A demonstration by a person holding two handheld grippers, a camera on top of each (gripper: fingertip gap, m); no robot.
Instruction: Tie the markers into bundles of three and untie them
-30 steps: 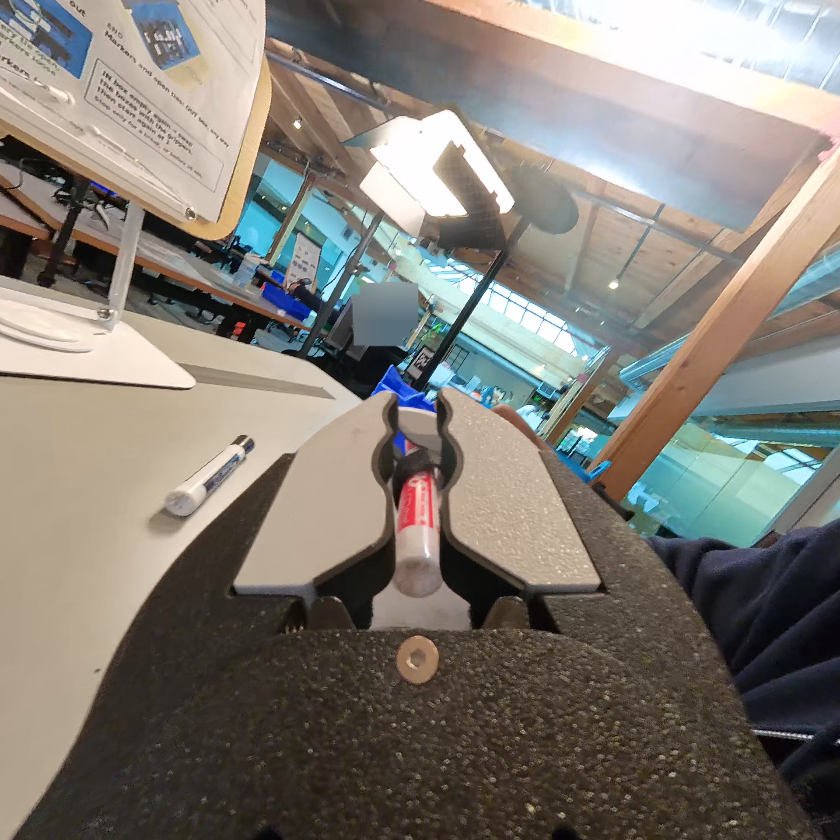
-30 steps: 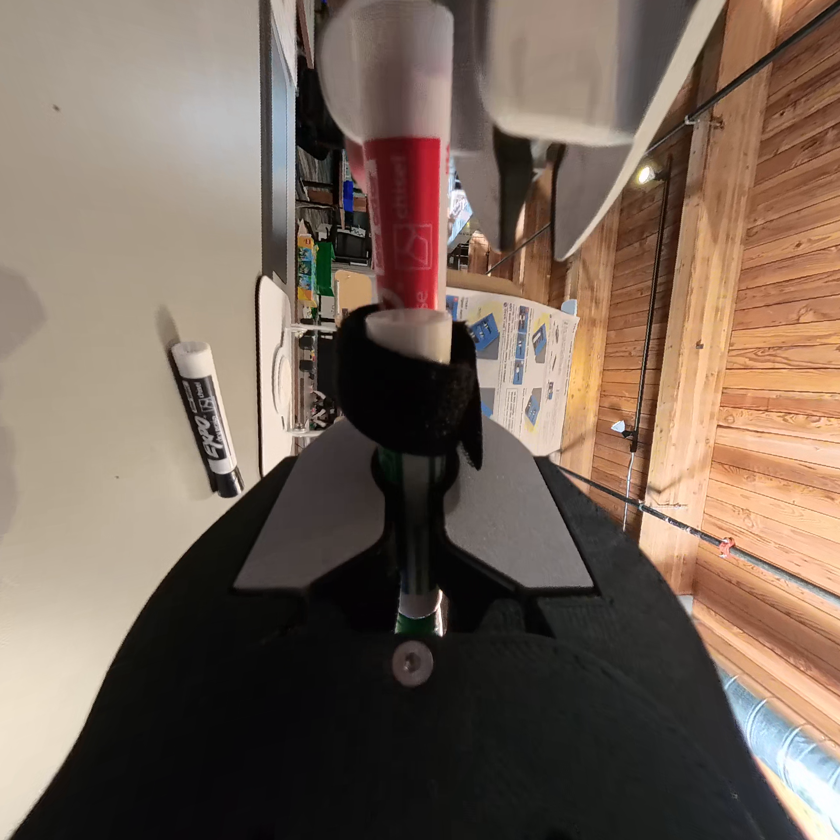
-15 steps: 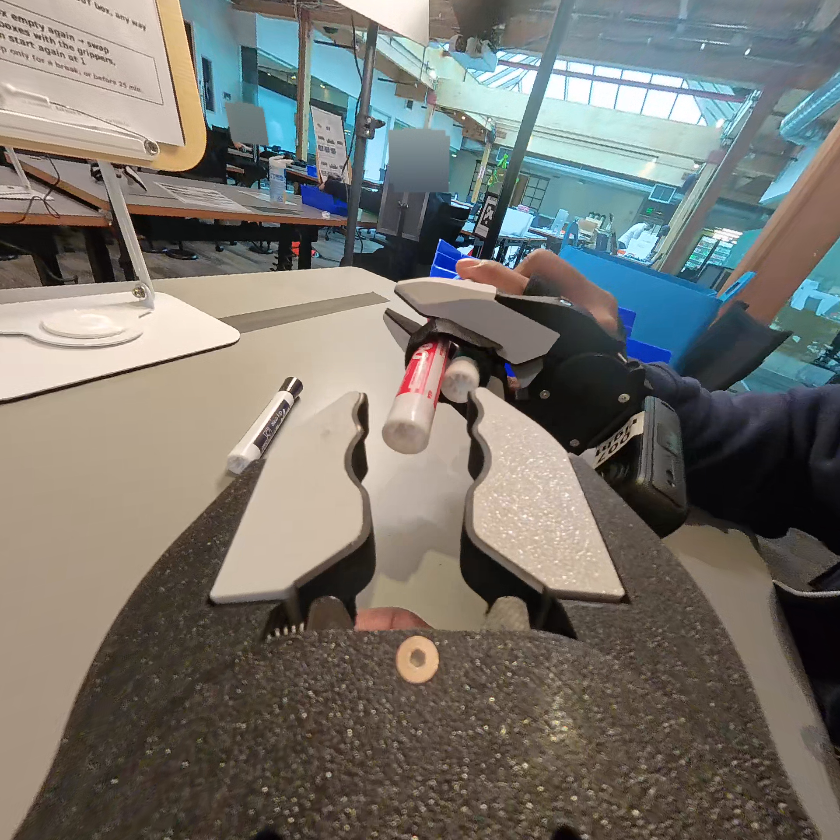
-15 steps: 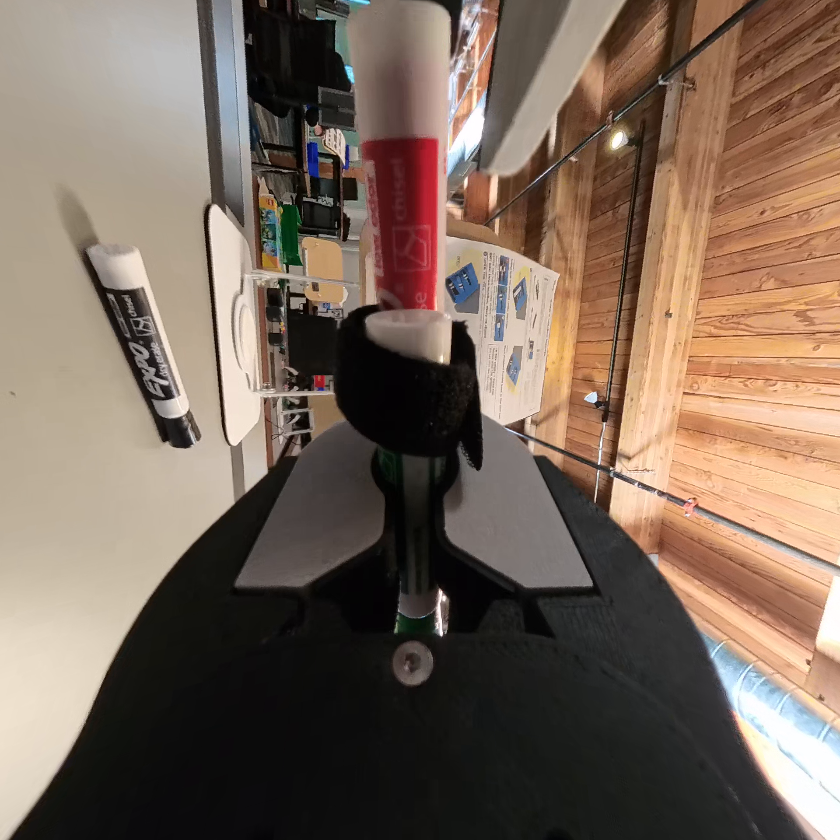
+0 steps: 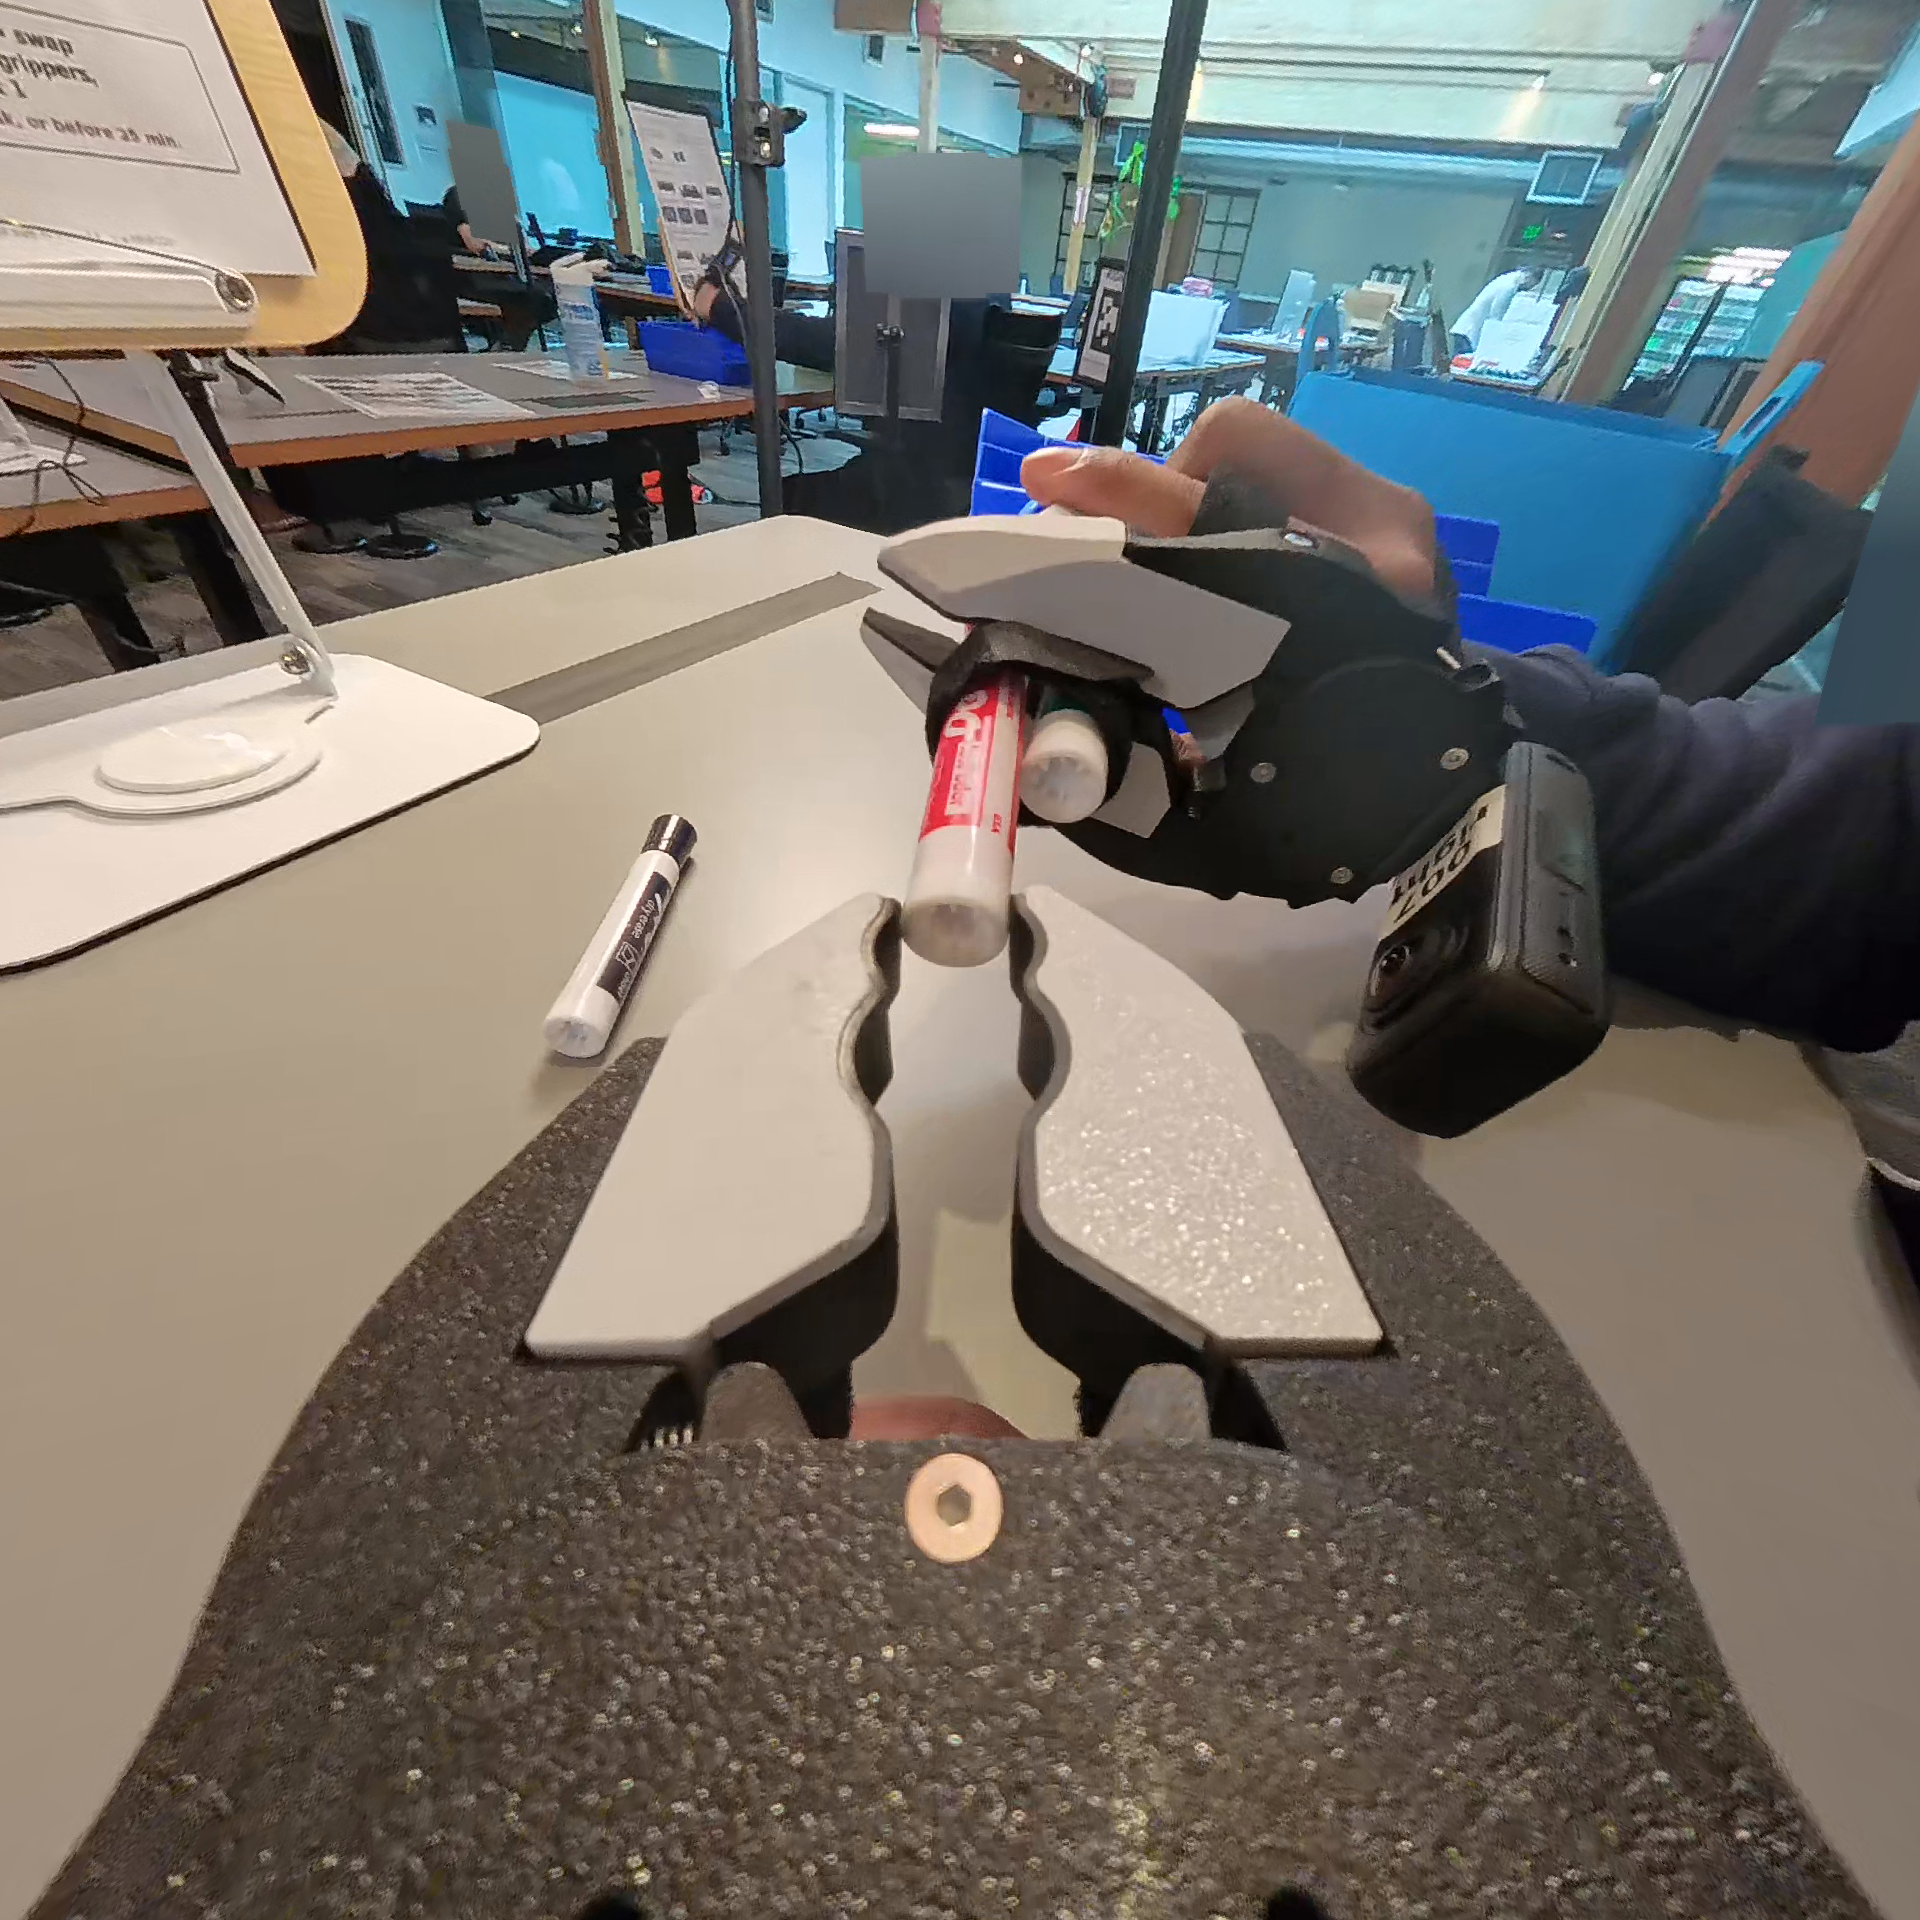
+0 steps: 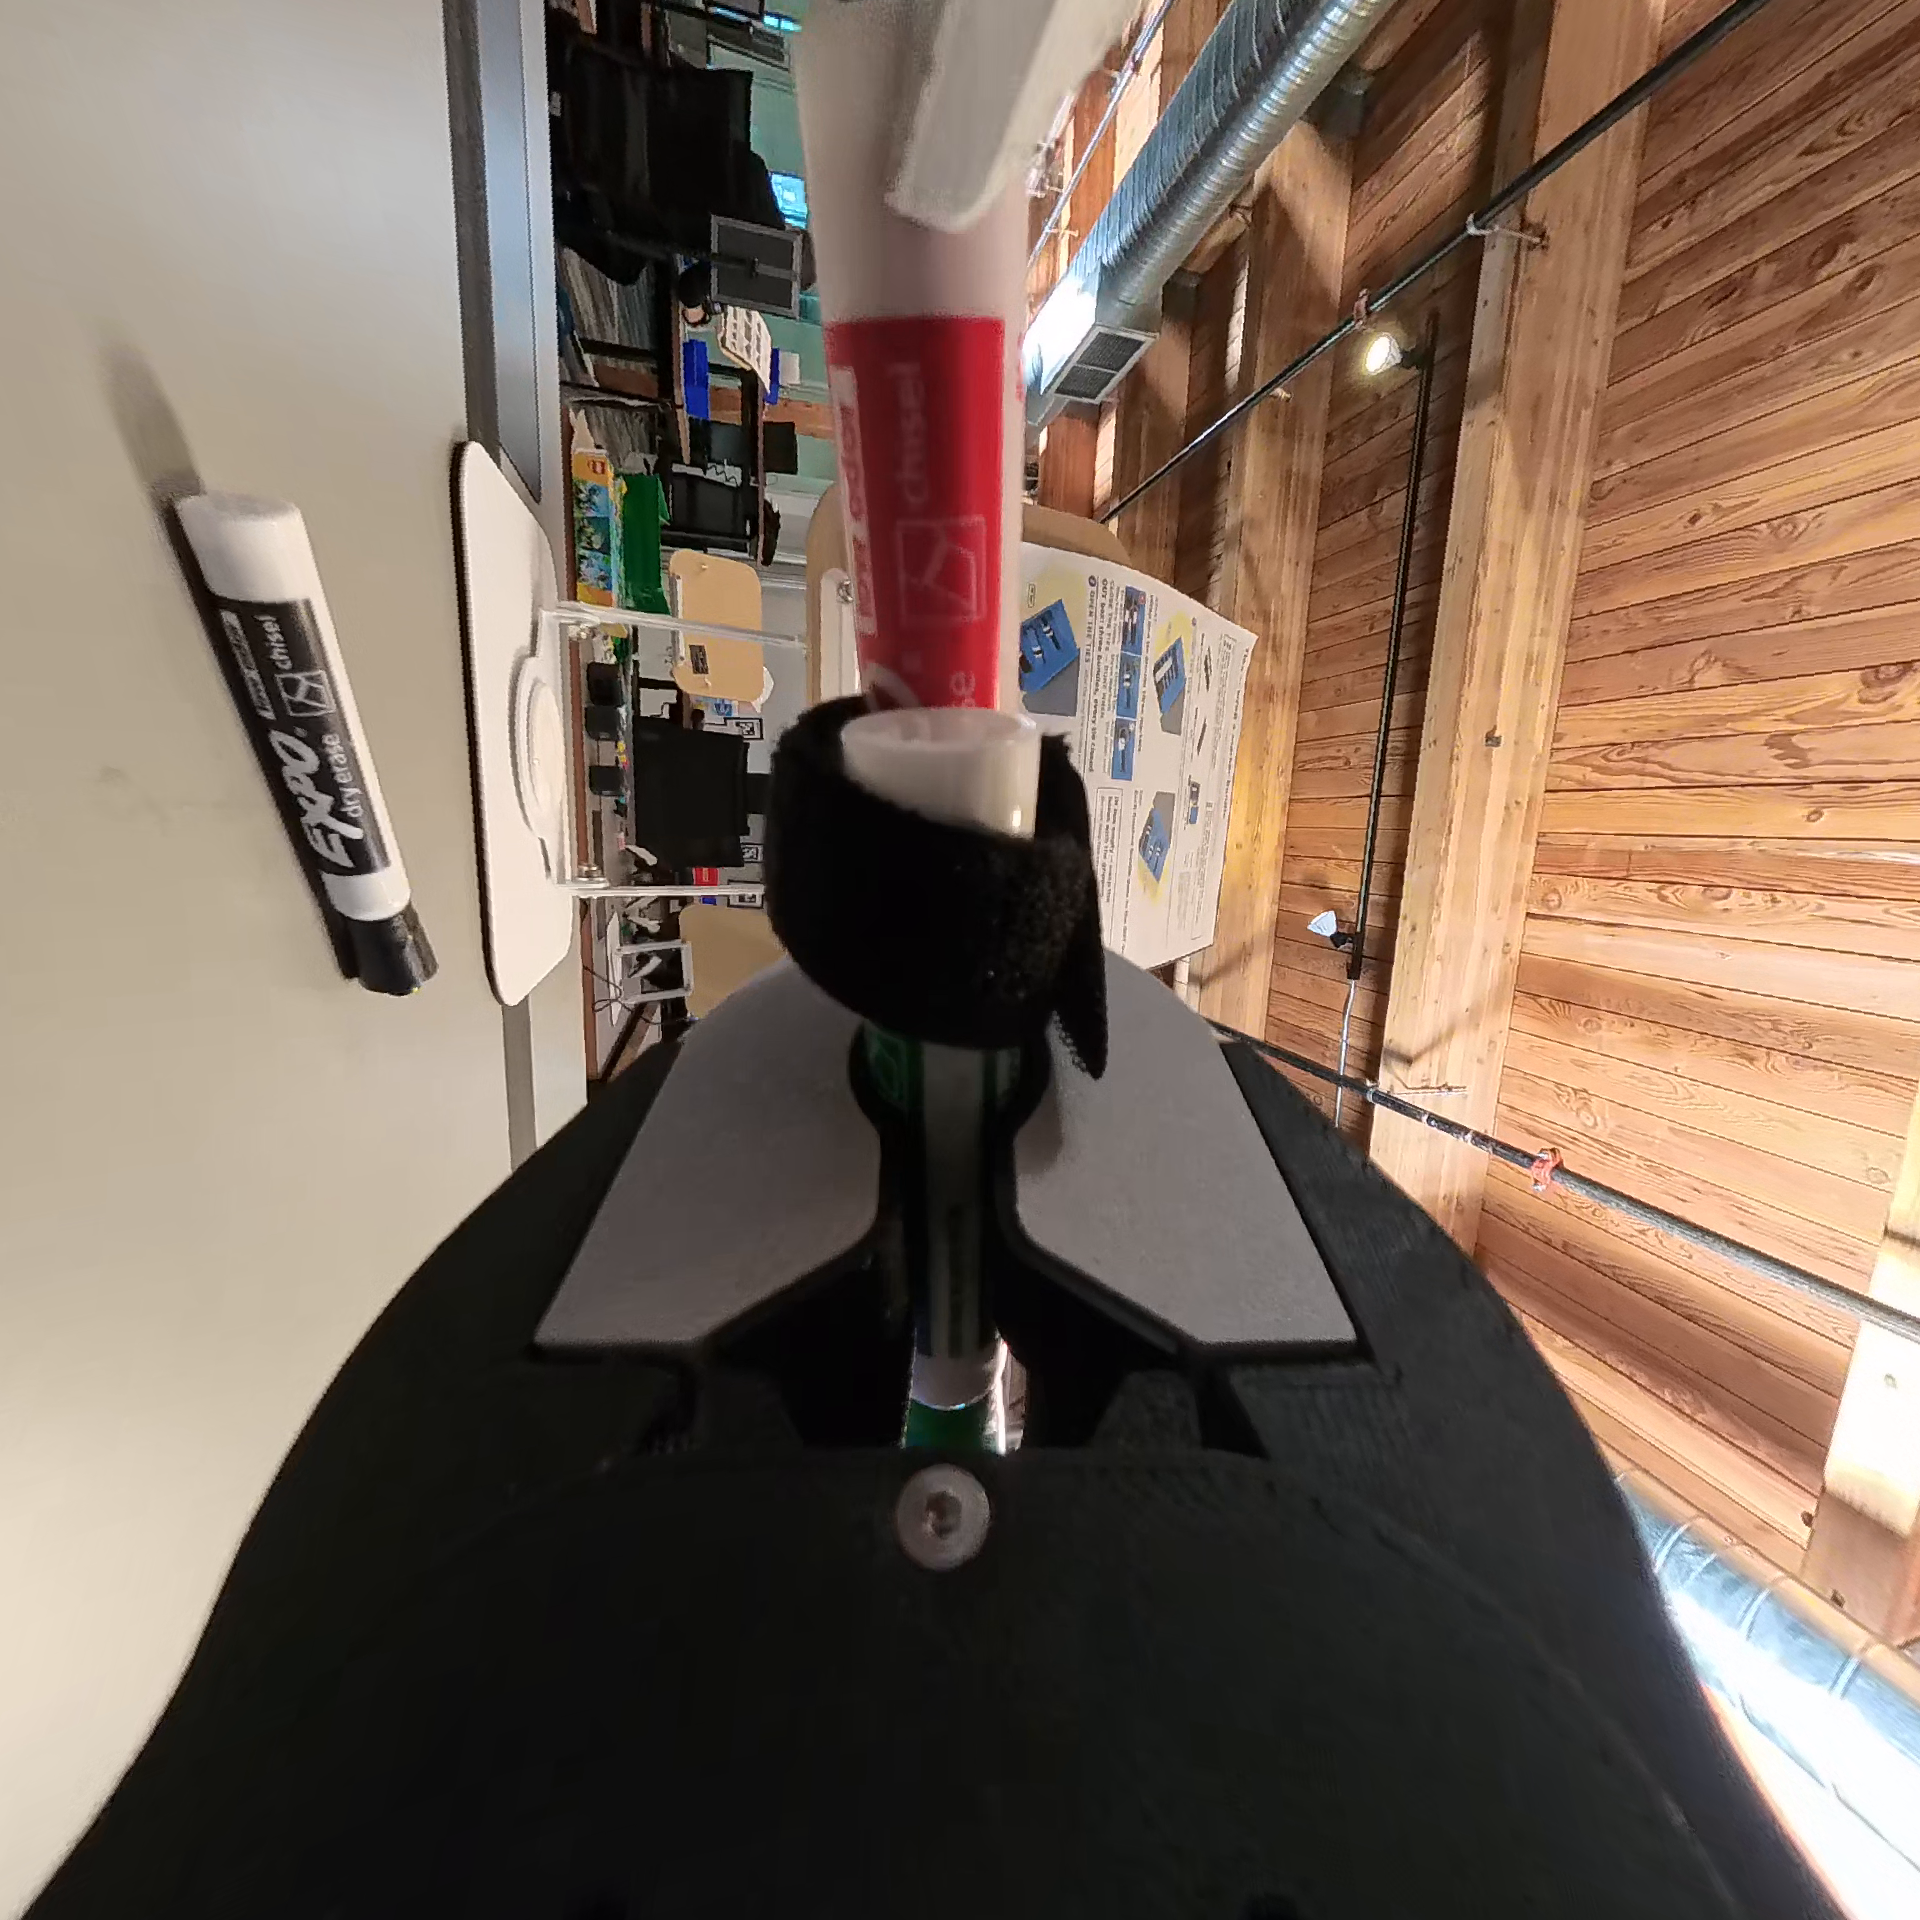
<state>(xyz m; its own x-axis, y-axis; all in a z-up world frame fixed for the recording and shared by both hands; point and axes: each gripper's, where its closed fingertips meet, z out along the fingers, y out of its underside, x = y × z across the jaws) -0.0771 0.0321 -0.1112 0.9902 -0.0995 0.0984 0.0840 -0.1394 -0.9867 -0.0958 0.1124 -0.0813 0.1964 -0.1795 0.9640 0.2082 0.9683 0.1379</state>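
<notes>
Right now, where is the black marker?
The black marker lies loose on the grey table, left of the left gripper in the left wrist view, between it and the white stand base, untouched by either gripper.

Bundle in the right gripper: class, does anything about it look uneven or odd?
Yes. The black strap holds only two markers, and unevenly: the red marker juts far past the green marker, towards the open left gripper. The third, the black marker, lies loose on the table.
</notes>
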